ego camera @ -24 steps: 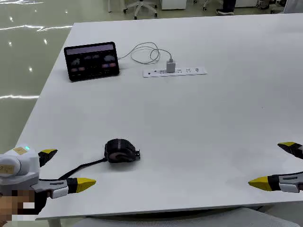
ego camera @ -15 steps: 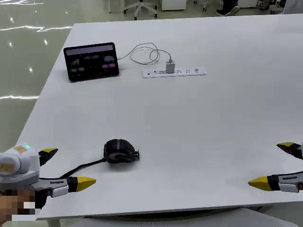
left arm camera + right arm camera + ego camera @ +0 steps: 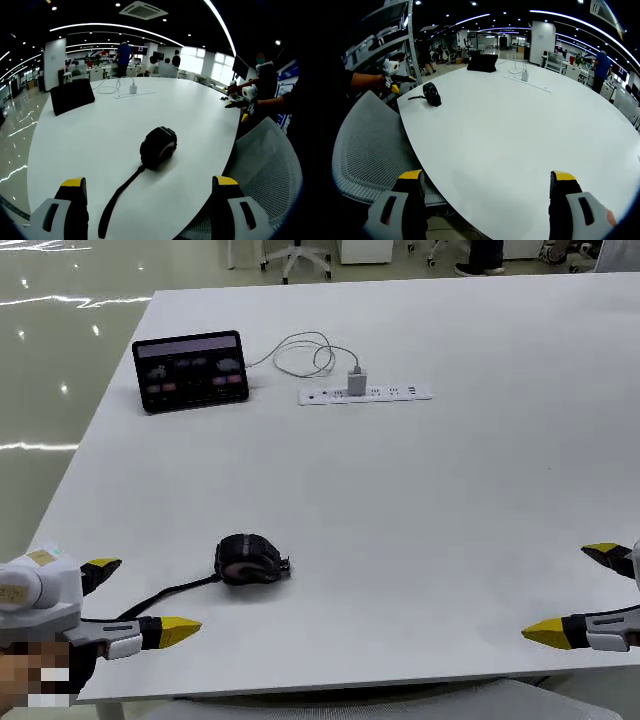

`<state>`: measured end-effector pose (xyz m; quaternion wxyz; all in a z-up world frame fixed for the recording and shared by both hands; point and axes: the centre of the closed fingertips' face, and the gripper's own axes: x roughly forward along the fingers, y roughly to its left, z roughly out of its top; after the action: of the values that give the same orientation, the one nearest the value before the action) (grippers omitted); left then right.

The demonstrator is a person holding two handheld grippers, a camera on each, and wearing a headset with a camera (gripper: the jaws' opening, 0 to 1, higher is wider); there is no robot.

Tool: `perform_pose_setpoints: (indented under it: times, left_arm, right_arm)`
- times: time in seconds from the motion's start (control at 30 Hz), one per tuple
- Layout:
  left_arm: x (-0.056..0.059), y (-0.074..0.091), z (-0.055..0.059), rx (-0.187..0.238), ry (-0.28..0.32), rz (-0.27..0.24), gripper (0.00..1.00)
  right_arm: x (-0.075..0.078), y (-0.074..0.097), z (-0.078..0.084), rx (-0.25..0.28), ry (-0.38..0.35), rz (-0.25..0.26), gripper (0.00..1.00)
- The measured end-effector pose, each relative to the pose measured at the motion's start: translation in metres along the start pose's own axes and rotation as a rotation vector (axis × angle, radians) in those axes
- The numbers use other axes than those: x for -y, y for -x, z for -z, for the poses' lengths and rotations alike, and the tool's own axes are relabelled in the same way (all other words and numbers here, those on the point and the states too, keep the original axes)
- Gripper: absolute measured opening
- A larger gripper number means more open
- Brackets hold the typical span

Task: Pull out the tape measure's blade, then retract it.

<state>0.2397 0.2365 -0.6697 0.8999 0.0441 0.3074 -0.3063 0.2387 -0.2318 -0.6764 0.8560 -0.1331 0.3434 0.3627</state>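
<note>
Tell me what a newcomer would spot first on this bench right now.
The black tape measure lies alone near the front left of the white table, its strap trailing toward the left gripper. That gripper and the right gripper hover open at the near edge, far apart, touching nothing. Farther back, a dark tablet stands beside a white power strip.

tape measure [image 3: 248, 560] near table [image 3: 430, 500] front-left edge, tablet [image 3: 192, 371] far left, power strip [image 3: 365, 394] beside it
</note>
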Motion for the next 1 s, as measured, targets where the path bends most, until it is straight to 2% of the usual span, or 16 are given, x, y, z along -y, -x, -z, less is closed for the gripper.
perform_pose_setpoints:
  times: [0.07,0.1,0.13,0.23,0.3,0.5,0.6,0.73,1.0]
  left_arm:
    - [-0.001,0.000,-0.003,0.015,-0.032,-0.003,1.00]
    - [0.001,-0.001,-0.004,0.020,-0.013,0.011,1.00]
    - [0.002,-0.001,-0.004,0.014,0.008,0.019,1.00]
    - [0.001,-0.002,-0.003,0.010,-0.001,0.015,1.00]
    - [0.000,-0.002,-0.003,0.002,0.020,0.017,1.00]
    - [0.001,-0.006,-0.003,-0.024,0.002,0.044,1.00]
    - [0.002,-0.010,-0.007,-0.028,-0.023,0.064,1.00]
    - [0.002,-0.015,-0.012,-0.030,-0.053,0.087,0.98]
    - [0.001,-0.029,-0.021,-0.078,-0.146,0.127,0.95]
  right_arm:
    - [0.001,-0.001,-0.003,0.019,0.016,-0.001,1.00]
    - [0.002,-0.001,-0.006,0.037,0.026,0.003,1.00]
    - [0.002,-0.001,-0.006,0.037,0.024,0.003,1.00]
    - [-0.001,-0.004,-0.006,0.030,0.013,-0.013,1.00]
    - [-0.002,-0.006,-0.003,0.006,0.001,-0.022,1.00]
    - [-0.003,-0.009,-0.012,0.050,0.035,-0.031,1.00]
    - [-0.004,-0.014,-0.016,0.039,0.038,-0.039,1.00]
    - [-0.006,-0.018,-0.024,0.052,0.053,-0.050,1.00]
    - [-0.012,-0.032,-0.034,0.041,0.082,-0.084,1.00]
